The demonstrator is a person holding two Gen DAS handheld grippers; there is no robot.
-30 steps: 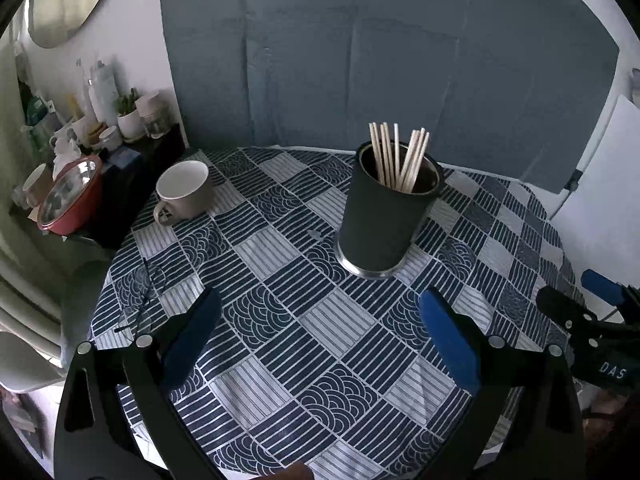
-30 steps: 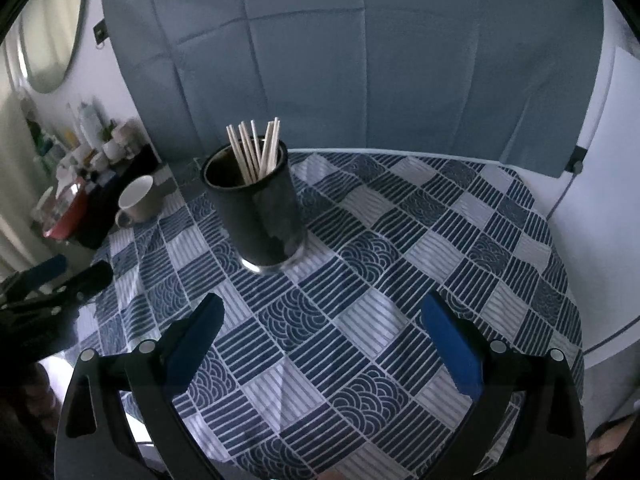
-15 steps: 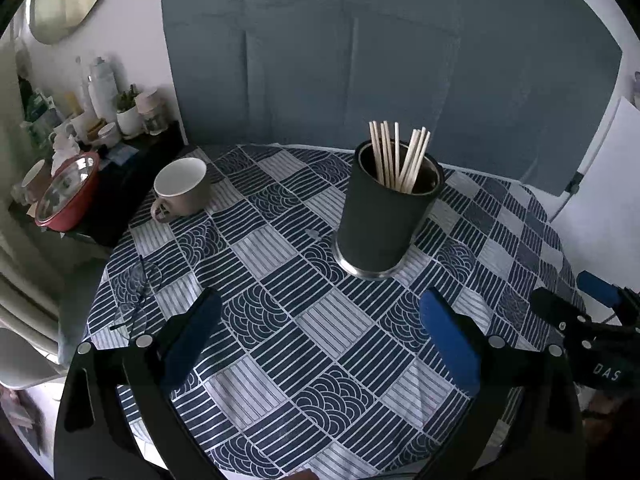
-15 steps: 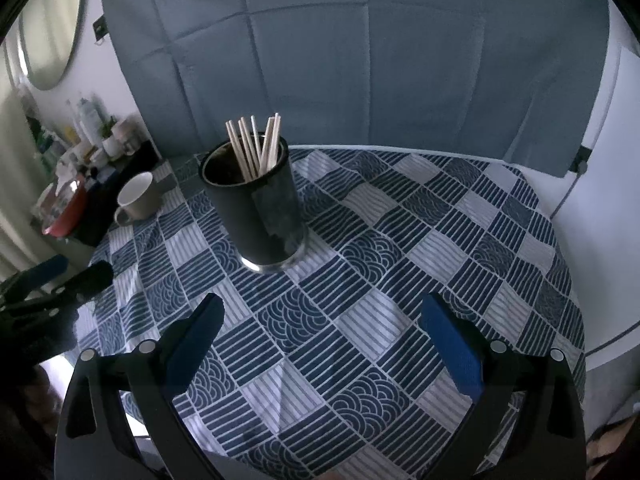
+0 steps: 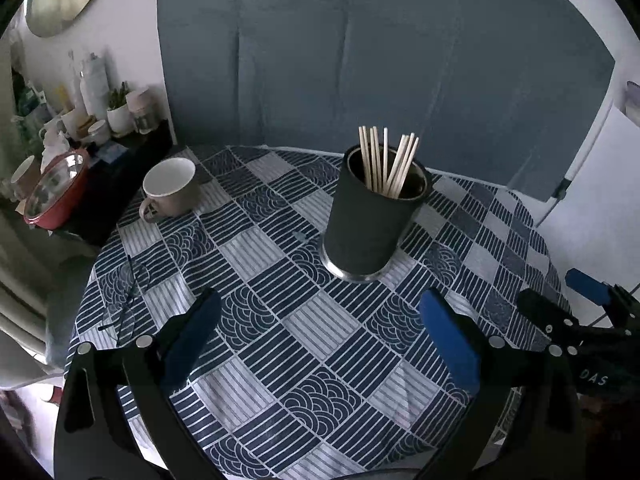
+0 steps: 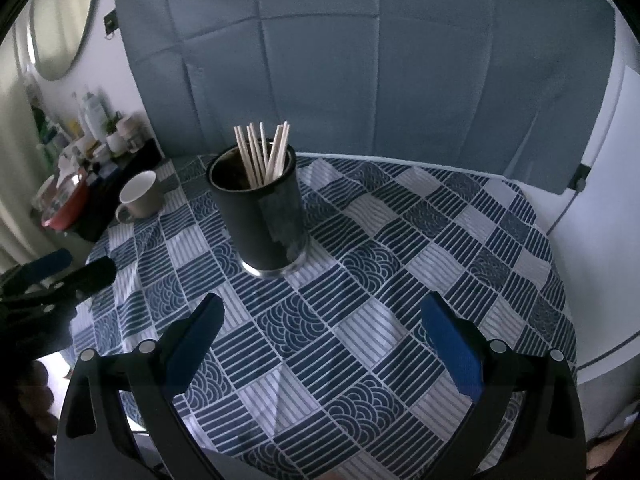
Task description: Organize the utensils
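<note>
Two grippers, the left gripper and right gripper, we hold spread and empty, drawn slightly back from the holder since a second ago, with the chopsticks standing inside it, so we judge the sorting finished.

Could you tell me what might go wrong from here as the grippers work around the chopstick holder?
1. The dark holder is tall and narrow, with chopsticks fanned loosely above its rim; a sideways nudge might tip it.
2. It stands on a loose-looking tablecloth; dragging the cloth could shift it.
3. The mug sits near the table's edge and could be knocked off.
</note>
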